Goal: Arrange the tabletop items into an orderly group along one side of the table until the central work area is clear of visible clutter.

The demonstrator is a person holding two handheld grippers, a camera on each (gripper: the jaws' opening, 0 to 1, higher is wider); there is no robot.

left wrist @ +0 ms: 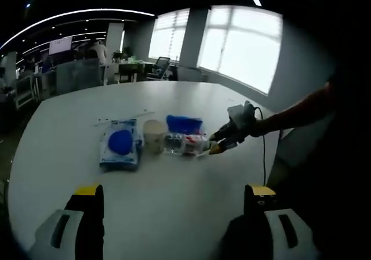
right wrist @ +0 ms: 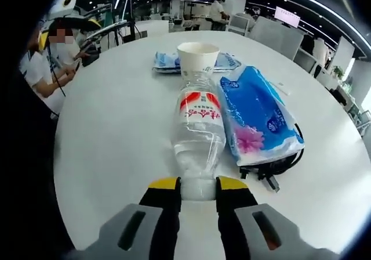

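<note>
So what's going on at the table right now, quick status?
Right gripper shut on bottle, lying on its side. Left gripper open, holding nothing. Paper cup sits just past the bottle; tissue pack beside it.

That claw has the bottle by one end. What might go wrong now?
The right gripper pinches the clear plastic water bottle only at its end, so it may swivel or slip out. Its far end seems to touch the white paper cup, which a push could topple. The blue tissue pack alongside might get dragged.

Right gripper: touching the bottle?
Touching. Right gripper view: right gripper has both yellow-tipped jaws pressed against the lying bottle's near end, no gap.
</note>
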